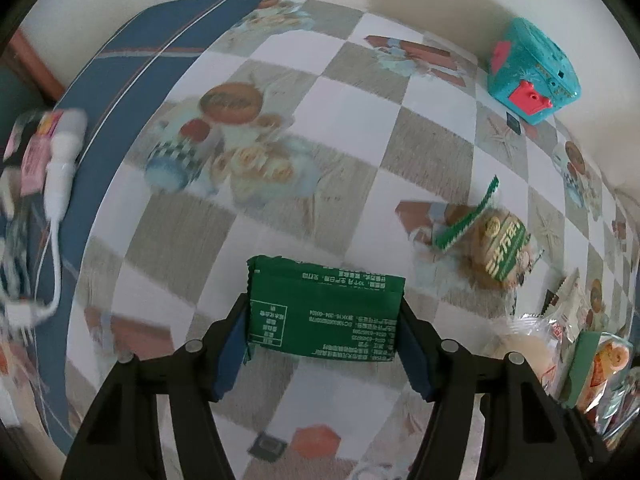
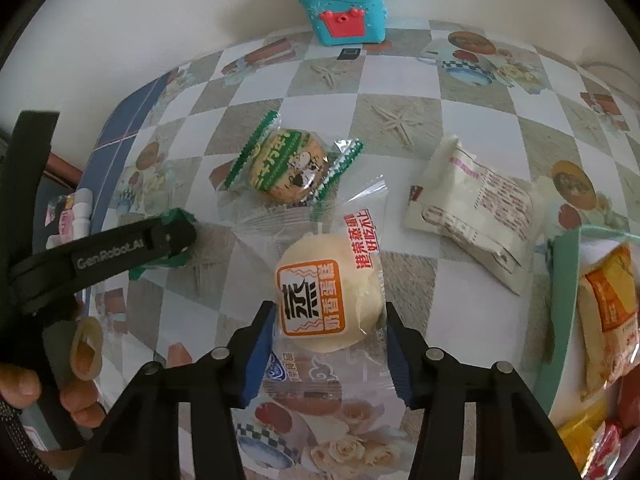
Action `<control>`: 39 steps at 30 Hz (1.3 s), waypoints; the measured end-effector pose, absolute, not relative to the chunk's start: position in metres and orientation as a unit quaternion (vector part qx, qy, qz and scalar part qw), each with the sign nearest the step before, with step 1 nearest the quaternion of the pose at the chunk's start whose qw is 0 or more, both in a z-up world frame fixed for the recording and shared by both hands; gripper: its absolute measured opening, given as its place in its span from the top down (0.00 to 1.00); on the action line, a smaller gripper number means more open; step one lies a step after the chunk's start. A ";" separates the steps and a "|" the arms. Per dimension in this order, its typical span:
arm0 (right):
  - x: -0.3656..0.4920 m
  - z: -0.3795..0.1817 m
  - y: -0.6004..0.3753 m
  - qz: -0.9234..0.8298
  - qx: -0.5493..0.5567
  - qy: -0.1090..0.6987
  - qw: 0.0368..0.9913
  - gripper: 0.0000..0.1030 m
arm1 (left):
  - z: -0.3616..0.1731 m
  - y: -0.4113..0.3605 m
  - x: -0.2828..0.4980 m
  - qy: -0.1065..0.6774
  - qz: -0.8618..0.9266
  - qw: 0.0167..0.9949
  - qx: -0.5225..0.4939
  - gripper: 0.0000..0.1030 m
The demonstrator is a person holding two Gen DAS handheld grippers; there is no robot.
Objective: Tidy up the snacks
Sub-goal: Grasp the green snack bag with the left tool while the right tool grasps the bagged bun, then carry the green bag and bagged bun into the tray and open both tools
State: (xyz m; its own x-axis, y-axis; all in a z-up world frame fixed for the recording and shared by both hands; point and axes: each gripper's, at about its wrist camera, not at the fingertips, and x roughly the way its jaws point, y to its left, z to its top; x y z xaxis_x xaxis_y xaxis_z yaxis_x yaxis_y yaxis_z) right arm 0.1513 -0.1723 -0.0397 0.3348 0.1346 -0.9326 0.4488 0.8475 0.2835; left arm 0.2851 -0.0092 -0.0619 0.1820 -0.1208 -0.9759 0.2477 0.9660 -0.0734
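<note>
Both jaws pinch: left gripper (image 1: 322,340) on the green packet (image 1: 326,310), right gripper (image 2: 328,344) on the steamed cake (image 2: 330,304). Lift straight; basket (image 2: 562,300) waits at three o'clock.

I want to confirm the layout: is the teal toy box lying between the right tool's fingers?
No, the teal toy box stands far back by the wall.

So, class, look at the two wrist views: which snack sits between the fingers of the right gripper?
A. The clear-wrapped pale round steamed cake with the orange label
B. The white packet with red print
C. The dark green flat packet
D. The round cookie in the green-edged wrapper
A: in the right wrist view the steamed cake lies between the right gripper pads, while the dark green flat packet sits in the left gripper.
</note>
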 end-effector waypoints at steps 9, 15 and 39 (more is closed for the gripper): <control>0.091 -0.020 -0.183 -0.132 0.294 0.530 0.785 0.48 | -0.050 0.030 0.223 0.608 -0.062 0.790 -0.044 0.34; 0.050 -0.001 -0.193 -0.158 0.314 0.503 0.790 0.48 | -0.023 0.018 0.176 0.589 -0.059 0.804 -0.059 0.34; -0.058 0.040 -0.289 -0.308 0.360 0.438 0.764 0.48 | 0.036 -0.094 0.068 0.530 -0.132 0.838 0.008 0.34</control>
State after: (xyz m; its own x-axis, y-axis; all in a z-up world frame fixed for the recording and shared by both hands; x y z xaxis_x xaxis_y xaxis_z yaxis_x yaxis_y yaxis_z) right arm -0.0579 -0.2894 0.0397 0.4268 -0.1553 -0.8909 0.7853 0.5522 0.2800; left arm 0.0679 -0.0940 0.0362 0.4035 -0.2127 -0.8899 0.2306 0.9648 -0.1260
